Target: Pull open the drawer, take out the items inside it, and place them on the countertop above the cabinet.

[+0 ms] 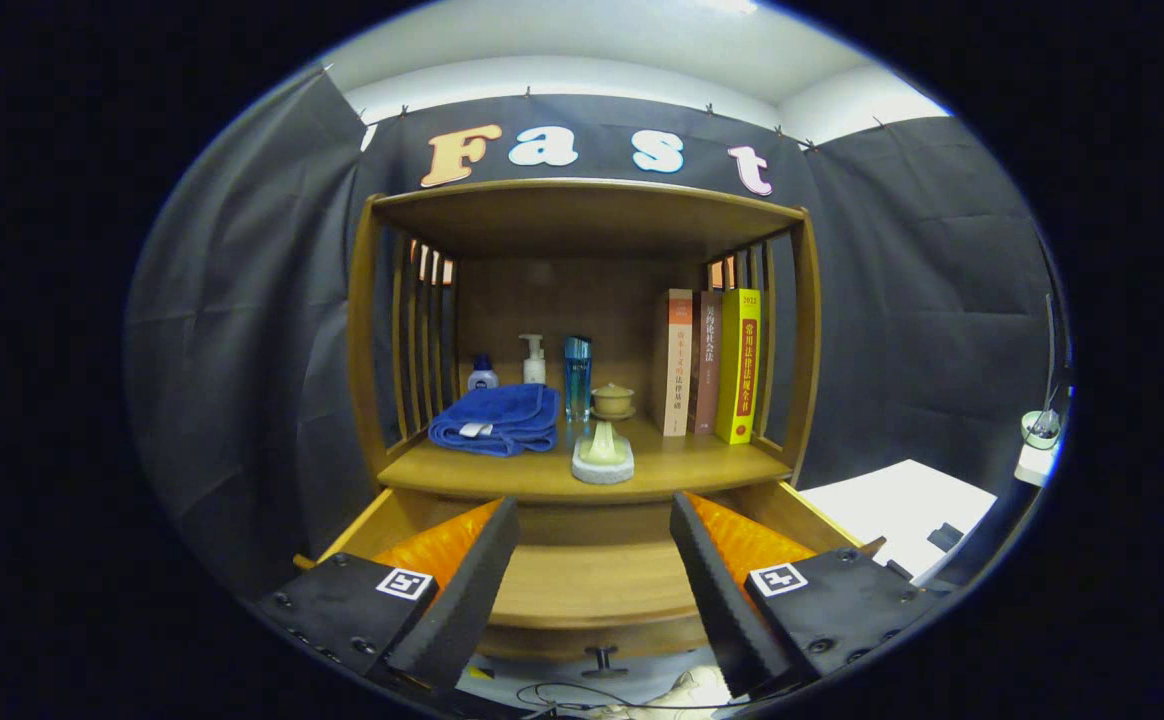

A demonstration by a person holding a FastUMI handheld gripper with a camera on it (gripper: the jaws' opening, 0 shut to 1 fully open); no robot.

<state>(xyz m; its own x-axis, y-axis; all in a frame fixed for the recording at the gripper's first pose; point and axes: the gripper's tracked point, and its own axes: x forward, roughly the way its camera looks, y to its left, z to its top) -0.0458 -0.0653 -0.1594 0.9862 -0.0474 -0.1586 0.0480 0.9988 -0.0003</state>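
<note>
1. Wood forms the whole cabinet [372,330]: slatted sides, a roof board, and a countertop [702,465] serving as the shelf floor above the drawer [582,575].
2. Left on the countertop: a folded blue towel [497,418], with a small white-and-blue bottle [482,375] and a white pump bottle [533,360] behind it.
3. Centre: a tall blue bottle [577,375]; just in front of it, a small tan lidded pot [612,400] and a pale figurine on a round stone base [603,455] near the countertop's front edge.
4. Right: three upright books, cream [677,360], brown [707,360] and yellow [739,365], against the right slats.
5. The drawer is pulled out beneath the countertop, its knob [602,658] at the front edge. The visible part of its floor is bare wood; the fingers cover both sides, so it cannot be told whether anything lies there.
6. The gripper [592,590] hovers above the open drawer, fingers spread wide apart and holding nothing.
7. Step in hand, as a judgement: opening is complete, and removal is either finished or awaiting a check of the hidden drawer sides.
8. The next move calls for tilting down to inspect the drawer interior; any item found needs a centred grasp and a lift clear of the drawer's front wall before placement on a free countertop area.
</note>
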